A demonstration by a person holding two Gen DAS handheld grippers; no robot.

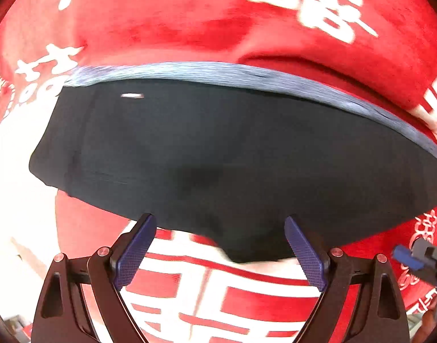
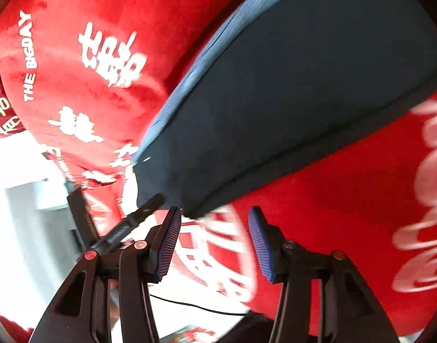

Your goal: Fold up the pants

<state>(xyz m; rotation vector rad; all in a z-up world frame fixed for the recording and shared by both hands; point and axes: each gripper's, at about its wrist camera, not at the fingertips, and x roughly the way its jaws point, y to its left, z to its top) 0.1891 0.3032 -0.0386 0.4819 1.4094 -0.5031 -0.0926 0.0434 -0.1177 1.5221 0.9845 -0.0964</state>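
Dark navy pants (image 1: 218,154) lie folded flat on a red cloth, with a lighter blue-grey waistband (image 1: 247,77) along the far edge. My left gripper (image 1: 220,228) is open and empty, with its fingertips at the near edge of the pants. In the right wrist view the pants (image 2: 275,100) run diagonally from the upper right to the lower left. My right gripper (image 2: 215,217) is open and empty, just short of the pants' near corner. The right gripper also shows at the right edge of the left wrist view (image 1: 418,257).
The red cloth (image 1: 175,20) with white characters covers the surface; it also shows in the right wrist view (image 2: 318,228). Part of my left gripper (image 2: 132,220) shows in the right wrist view. A thin black cable (image 2: 195,305) and a white, bright area (image 2: 24,200) lie at the lower left.
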